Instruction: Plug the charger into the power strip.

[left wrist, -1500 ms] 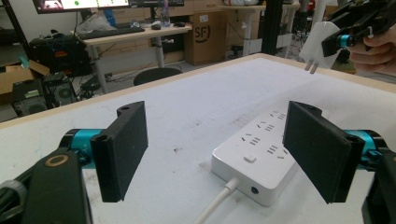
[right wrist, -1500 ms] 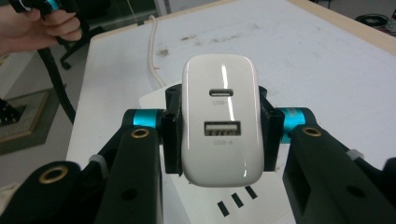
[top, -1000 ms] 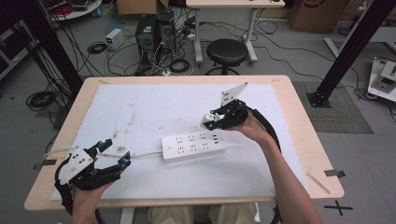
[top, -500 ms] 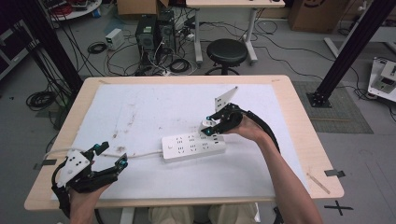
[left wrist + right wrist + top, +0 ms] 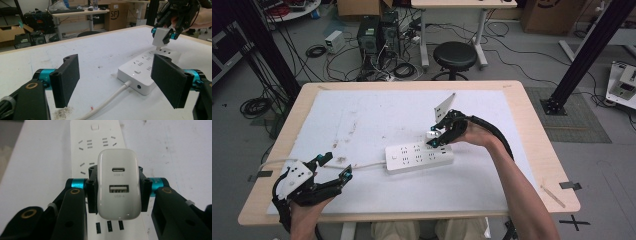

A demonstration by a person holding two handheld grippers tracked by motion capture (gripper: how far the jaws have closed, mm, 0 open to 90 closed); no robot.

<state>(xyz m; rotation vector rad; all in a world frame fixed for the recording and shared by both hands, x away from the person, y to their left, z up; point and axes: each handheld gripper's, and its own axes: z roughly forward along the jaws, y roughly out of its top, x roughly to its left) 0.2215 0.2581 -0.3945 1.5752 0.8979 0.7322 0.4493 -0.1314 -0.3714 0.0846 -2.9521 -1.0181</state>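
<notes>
The right gripper (image 5: 117,192) is clamped on a white charger (image 5: 118,182), one jaw flat against each side; the charger sits at the centre of the right gripper view. In the high view this gripper (image 5: 438,136) holds the charger (image 5: 432,135) right of centre of the frame, directly above the right end of the power strip (image 5: 419,157). In the left gripper view the charger (image 5: 160,37), at upper right, has its prongs pointing down, just above the strip (image 5: 147,72); whether they have entered a socket cannot be told.

The left gripper (image 5: 334,169), at lower left of the high view, is wide open and holds nothing. It hangs near the strip's cable (image 5: 362,165), not touching it.

Progress, as judged: the charger is picked up and brought over the sockets. Seating it fully and letting go appear to remain.

Legible writing: "USB-C" and "USB-A" under the charger's two ports. A cardboard box (image 5: 119,17) at the top of the left gripper view bears "SF".
</notes>
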